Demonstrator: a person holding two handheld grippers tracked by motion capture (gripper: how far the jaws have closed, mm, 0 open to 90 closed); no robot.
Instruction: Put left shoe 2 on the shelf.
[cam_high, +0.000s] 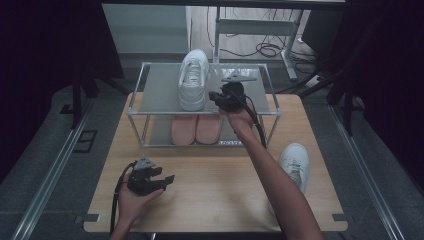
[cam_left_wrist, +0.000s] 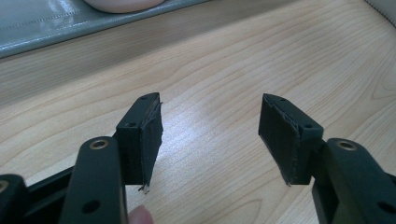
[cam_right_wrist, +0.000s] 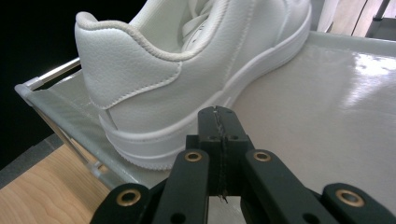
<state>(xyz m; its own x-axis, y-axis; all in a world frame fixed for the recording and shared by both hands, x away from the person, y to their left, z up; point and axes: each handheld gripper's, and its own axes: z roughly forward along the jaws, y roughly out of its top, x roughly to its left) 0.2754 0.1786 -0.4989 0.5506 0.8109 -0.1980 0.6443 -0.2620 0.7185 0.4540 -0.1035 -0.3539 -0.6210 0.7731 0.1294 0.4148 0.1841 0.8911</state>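
The white shoe stands upright on the top shelf of the rack, toe pointing away from the person, heel near the front rail. In the right gripper view the shoe sits just ahead and to one side of the jaws, its heel and sole rim close to them.

Handling, as judged: light; smooth leather-like upper, likely somewhat slippery; padded collar soft, heel counter and rubber sole stiff. Not fragile. Best hold: the heel counter or collar edge, one jaw inside the opening and one outside. A pinch on the sole rim risks slipping off.

The right gripper rests beside the shoe over the shelf, jaws pressed together with nothing between them. It must open before any grasp.

The left gripper lies low over the table, jaws wide and empty.

A second white shoe lies at the table's right edge. Pink shoes occupy the lower shelf.
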